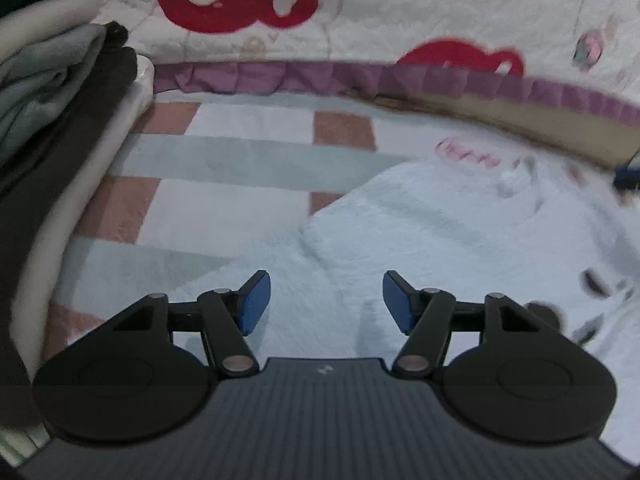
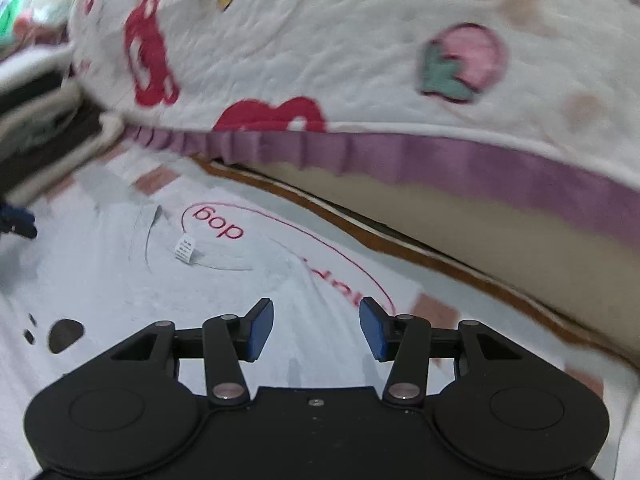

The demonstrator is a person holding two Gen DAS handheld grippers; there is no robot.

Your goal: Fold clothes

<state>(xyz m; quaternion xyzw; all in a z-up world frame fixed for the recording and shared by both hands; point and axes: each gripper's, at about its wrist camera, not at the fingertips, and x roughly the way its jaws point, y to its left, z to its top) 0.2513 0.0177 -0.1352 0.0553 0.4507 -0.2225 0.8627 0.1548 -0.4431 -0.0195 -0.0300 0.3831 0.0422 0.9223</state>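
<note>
Now I see my left gripper [image 1: 326, 300] spread wide above the white garment [image 1: 440, 232]. My right gripper [image 2: 316, 330] is spread too, with the red "dog" print [image 2: 218, 218] at 11 o'clock.

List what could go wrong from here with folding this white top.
1. Both the left gripper and the right gripper are open over the white garment, which lies on a checked blanket; a deep pinch may grab the blanket too.
2. The garment lies close beside the quilt's purple ruffle, so a fold toward it could snag.
3. Both views look blurred, so aiming at an edge may be off.
</note>
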